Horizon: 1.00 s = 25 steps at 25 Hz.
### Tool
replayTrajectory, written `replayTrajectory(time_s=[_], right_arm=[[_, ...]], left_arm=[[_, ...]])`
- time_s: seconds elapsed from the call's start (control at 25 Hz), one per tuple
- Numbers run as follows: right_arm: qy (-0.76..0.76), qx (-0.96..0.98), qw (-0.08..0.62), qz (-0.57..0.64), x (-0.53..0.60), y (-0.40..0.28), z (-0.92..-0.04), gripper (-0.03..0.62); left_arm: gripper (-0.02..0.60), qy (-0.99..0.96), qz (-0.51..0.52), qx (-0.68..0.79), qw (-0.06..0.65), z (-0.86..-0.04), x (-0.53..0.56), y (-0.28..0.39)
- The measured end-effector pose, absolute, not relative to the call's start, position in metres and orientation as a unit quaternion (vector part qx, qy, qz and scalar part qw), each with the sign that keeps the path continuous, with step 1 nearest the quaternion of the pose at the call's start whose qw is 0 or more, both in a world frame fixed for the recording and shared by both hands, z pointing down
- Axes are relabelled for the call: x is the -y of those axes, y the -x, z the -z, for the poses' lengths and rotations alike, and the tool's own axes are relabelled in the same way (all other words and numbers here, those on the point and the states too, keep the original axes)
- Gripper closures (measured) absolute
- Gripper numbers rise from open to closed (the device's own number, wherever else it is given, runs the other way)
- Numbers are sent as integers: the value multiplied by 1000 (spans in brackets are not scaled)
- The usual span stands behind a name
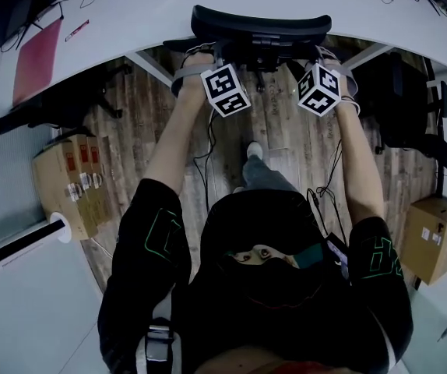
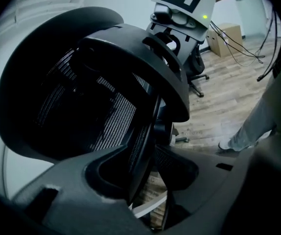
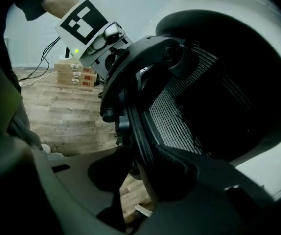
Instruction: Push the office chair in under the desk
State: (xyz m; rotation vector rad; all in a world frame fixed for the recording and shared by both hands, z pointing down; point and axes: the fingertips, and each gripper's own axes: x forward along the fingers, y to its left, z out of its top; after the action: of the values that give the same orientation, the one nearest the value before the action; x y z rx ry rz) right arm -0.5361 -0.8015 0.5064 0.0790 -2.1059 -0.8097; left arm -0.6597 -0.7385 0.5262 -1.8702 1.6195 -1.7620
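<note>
At the top middle of the head view we see the office chair [image 1: 258,26]. Only the dark curved top of its back shows, lying against the near edge of the white surface [image 1: 169,22]. The rest of the chair is hidden beneath that surface.

Our left gripper [image 1: 208,59] reaches the chair's back on the left and our right gripper [image 1: 326,59] on the right, each marker cube just below the chair's top edge. The two are near each other, both arms stretched forward.

In the left gripper view the fingers are clamped on the rim of the mesh back, which runs up between them through the middle of the frame. In the right gripper view the fingers grip the opposite rim in the same way, mesh to the right and the back's frame to the left.

A red folder [image 1: 36,57] lies on the surface at the upper left. A cardboard box [image 1: 72,185] stands at the left edge of the wooden floor [image 1: 286,131], and another box [image 1: 434,236] at the lower right. One shoe [image 1: 254,150] shows on the floor between our arms.
</note>
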Motion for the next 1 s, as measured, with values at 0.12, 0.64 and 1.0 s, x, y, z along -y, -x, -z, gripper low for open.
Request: replayTrajectory(time_s=[0.12, 0.64, 1.0], right_arm=[[-40, 844, 424, 327, 803, 537, -507, 444], [-36, 960, 264, 83, 795, 516, -447, 508], [-144, 985, 87, -35, 822, 513, -413, 589]], left_arm=[[400, 629, 563, -532, 71, -525, 740, 655], [434, 693, 343, -634, -12, -471, 725, 650], [572, 639, 14, -766, -65, -392, 732, 672]])
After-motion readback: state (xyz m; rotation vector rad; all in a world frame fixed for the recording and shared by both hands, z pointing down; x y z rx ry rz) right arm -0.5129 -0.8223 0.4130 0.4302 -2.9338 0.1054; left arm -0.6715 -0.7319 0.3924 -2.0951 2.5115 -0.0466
